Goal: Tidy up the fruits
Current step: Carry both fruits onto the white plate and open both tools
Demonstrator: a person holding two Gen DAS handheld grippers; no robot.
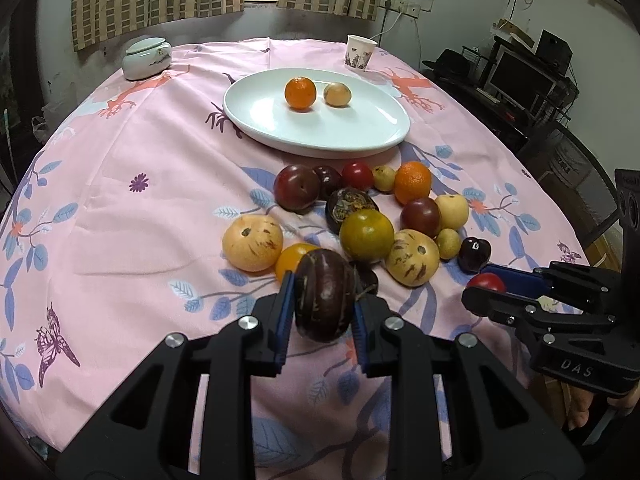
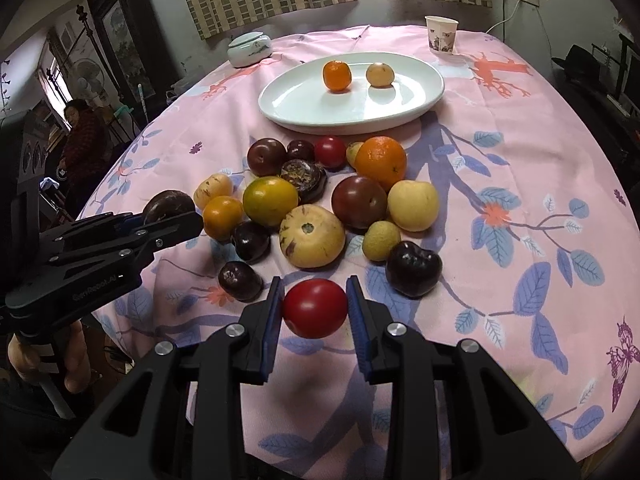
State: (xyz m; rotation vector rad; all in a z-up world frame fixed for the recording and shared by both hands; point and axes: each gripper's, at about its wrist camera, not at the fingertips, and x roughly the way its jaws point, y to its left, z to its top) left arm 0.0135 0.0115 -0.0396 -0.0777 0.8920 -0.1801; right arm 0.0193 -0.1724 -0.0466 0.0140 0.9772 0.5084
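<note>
My left gripper (image 1: 323, 304) is shut on a dark purple fruit (image 1: 325, 296), held above the near edge of the fruit pile; it also shows in the right wrist view (image 2: 168, 206). My right gripper (image 2: 314, 306) is shut on a red tomato (image 2: 315, 308), held above the cloth; it shows in the left wrist view (image 1: 487, 282) too. A white oval plate (image 1: 260, 116) at the back holds a small orange (image 1: 300, 93) and a tan round fruit (image 1: 337, 95). Several loose fruits lie between plate and grippers, among them a large orange (image 2: 380, 163) and a green-yellow citrus (image 1: 367, 235).
A pink flowered cloth (image 1: 140, 220) covers the round table. A lidded ceramic jar (image 1: 146, 58) stands back left, a paper cup (image 1: 360, 53) back right. Shelves with a monitor (image 1: 520, 76) stand beyond the right edge. A person (image 2: 82, 140) is at far left.
</note>
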